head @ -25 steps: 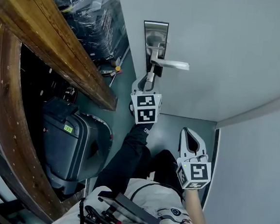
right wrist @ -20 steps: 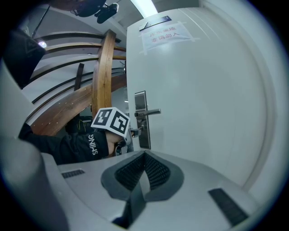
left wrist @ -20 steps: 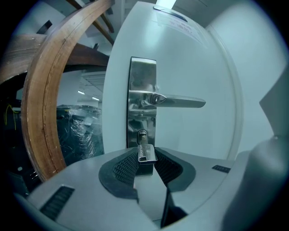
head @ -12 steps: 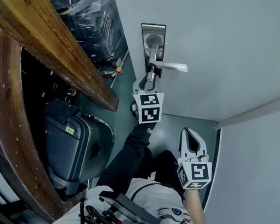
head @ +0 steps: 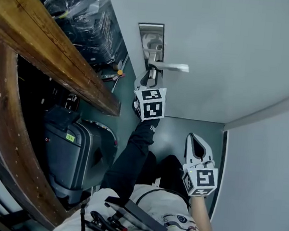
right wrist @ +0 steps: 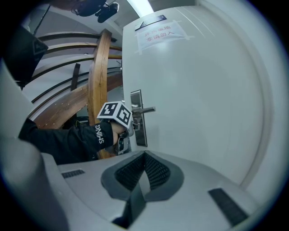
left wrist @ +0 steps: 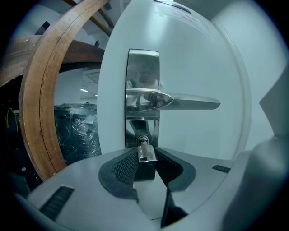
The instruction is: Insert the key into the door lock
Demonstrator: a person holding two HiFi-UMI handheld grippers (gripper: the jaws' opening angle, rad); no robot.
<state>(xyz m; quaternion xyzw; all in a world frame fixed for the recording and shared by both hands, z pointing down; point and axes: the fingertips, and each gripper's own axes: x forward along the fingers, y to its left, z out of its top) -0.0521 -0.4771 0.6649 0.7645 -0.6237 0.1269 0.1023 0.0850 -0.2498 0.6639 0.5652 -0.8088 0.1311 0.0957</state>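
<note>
While my left gripper (left wrist: 146,159) is clamping the key (left wrist: 147,152), its tip is sitting at the lock (left wrist: 142,140) straight ahead; my right gripper (right wrist: 143,159) is hanging back, clenched on nothing.

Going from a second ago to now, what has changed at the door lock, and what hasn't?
The left gripper, shut on the key, has moved in toward the lock plate; the key's tip is now at the keyhole. Nothing was released. The right gripper stays low beside the person, jaws together, empty; the door handle stays level.
</note>
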